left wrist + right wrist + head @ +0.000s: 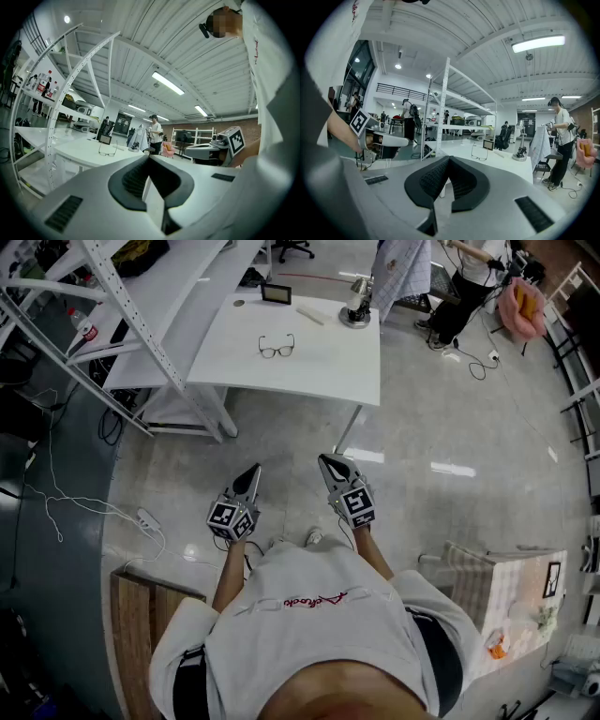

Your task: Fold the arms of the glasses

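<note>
Glasses [277, 348] lying arms-open on white table [319, 371], well ahead of both sets of fingers. Left gripper [254, 468] closed tight, empty. Right gripper [324, 458] tips meeting, empty. Both over bare floor.

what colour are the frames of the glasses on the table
Black, thin rims. The glasses stand out against the white table best in the head view.

The glasses [277, 348] lie with arms unfolded on the white worktop [323, 367], a small dark screen [276, 293] behind them, while left tool [255, 471] and right tool [324, 461] are held side by side over the floor [450, 427], well apart from the worktop.
</note>
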A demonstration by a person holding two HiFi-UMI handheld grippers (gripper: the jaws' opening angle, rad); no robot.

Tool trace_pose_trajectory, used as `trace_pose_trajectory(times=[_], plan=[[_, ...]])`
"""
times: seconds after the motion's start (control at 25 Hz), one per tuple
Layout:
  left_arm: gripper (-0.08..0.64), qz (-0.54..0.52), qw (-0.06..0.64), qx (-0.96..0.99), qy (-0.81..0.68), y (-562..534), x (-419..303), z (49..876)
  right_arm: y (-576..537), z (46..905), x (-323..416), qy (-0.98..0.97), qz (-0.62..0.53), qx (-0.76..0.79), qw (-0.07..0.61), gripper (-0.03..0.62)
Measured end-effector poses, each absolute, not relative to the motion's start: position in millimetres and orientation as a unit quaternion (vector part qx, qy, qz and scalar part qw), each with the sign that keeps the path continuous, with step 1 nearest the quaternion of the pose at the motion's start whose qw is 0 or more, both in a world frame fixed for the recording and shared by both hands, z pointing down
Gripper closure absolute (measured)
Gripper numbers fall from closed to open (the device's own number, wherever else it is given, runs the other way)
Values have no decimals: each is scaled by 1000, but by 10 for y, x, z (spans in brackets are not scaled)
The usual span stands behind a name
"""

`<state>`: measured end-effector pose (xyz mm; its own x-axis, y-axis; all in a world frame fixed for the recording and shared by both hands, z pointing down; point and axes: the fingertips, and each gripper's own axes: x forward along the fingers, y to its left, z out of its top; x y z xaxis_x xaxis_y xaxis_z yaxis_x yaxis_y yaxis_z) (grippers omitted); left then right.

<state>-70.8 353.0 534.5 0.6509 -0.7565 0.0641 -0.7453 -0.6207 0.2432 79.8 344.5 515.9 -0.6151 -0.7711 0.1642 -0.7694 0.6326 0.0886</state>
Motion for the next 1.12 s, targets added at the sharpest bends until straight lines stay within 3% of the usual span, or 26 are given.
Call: trace_pose_trajectory(times=[1.12], plan=[[569,-10,143,895,-423,3529,-321,5438,3433,5309,1061,-908,24,412,74,566]])
